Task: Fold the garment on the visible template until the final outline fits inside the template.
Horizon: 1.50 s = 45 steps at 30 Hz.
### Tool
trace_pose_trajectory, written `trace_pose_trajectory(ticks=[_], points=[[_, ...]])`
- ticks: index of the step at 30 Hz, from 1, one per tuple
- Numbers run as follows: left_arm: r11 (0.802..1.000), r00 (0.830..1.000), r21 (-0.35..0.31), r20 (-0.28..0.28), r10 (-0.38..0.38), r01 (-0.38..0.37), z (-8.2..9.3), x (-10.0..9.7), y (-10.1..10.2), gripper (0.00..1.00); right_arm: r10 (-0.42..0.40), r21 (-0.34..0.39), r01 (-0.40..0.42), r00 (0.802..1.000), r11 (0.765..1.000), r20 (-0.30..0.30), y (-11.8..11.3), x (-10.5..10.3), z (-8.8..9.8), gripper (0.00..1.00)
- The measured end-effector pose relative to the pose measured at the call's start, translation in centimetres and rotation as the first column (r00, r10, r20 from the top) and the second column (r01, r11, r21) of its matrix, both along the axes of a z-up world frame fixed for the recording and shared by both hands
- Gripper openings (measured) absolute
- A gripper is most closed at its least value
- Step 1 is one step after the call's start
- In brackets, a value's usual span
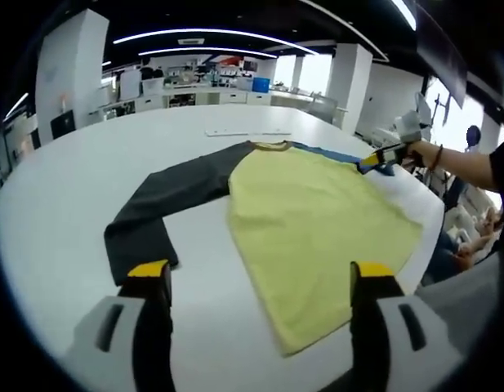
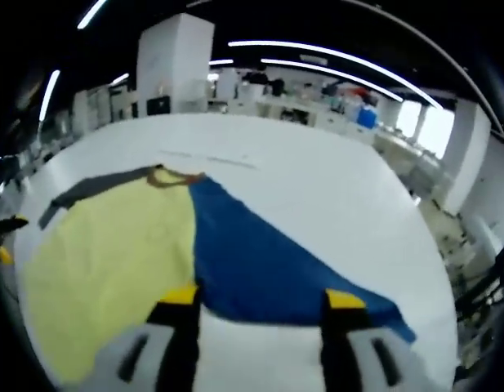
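A long-sleeved shirt lies flat on the white table (image 1: 64, 204). Its body is yellow (image 1: 313, 216), one sleeve is dark grey (image 1: 158, 208) and the other is blue (image 2: 260, 257). My left gripper (image 1: 260, 271) hovers open over the hem side; the dark sleeve's cuff sits just ahead of its left fingertip (image 1: 148, 269). My right gripper (image 2: 262, 298) is open, and the near edge of the blue sleeve lies between its fingertips. In the left gripper view the right gripper (image 1: 384, 158) shows in a person's hand at the blue sleeve (image 1: 333, 153).
A thin pale strip (image 1: 247, 131) lies on the table beyond the collar (image 1: 269, 146). The table edge runs close on the right (image 1: 435, 220), with chairs below it. Benches, pillars and shelves stand far behind.
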<state>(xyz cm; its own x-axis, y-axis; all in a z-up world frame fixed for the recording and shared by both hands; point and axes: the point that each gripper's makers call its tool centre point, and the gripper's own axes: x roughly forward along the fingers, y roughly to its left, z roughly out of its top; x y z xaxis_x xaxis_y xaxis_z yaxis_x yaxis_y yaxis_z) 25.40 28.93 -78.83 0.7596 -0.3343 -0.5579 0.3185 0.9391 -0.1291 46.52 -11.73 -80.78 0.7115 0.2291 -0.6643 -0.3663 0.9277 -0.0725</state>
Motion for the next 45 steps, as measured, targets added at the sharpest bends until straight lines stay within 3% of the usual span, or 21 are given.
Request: trace_pose_trajectory(ticks=[8, 16, 25, 30, 36, 45], points=[[1.0, 1.0, -0.003, 0.0, -0.004, 0.004, -0.1, 0.1, -0.2, 0.9, -0.056, 0.044, 0.057, 0.998, 0.997, -0.033, -2.5, -1.1, -0.3, 0.69], [1.0, 1.0, -0.008, 0.0, 0.01, -0.01, -0.1, 0.3, -0.5, 0.89, -0.142, 0.068, 0.145, 0.989, 0.987, -0.046, -5.8, -1.7, -0.5, 0.7], [1.0, 1.0, -0.005, -0.001, 0.004, -0.004, -0.2, 0.3, -0.8, 0.88, -0.234, 0.078, 0.237, 0.971, 0.968, -0.052, -7.9, -2.8, -0.5, 0.67], [1.0, 1.0, 0.003, -0.009, -0.002, 0.002, -0.4, 0.2, -0.7, 0.87, -0.348, 0.143, 0.353, 0.936, 0.925, -0.059, -9.5, -2.4, -0.5, 0.61], [1.0, 1.0, 0.009, -0.013, -0.002, 0.002, -0.4, 0.0, -0.8, 0.87, -0.456, 0.128, 0.46, 0.888, 0.879, -0.061, -12.0, -2.8, -0.8, 0.48], [1.0, 0.999, 0.019, -0.034, -0.007, 0.008, -0.9, -0.3, -0.8, 0.84, -0.538, 0.091, 0.545, 0.838, 0.833, -0.091, -13.7, -3.0, -2.1, 0.37]])
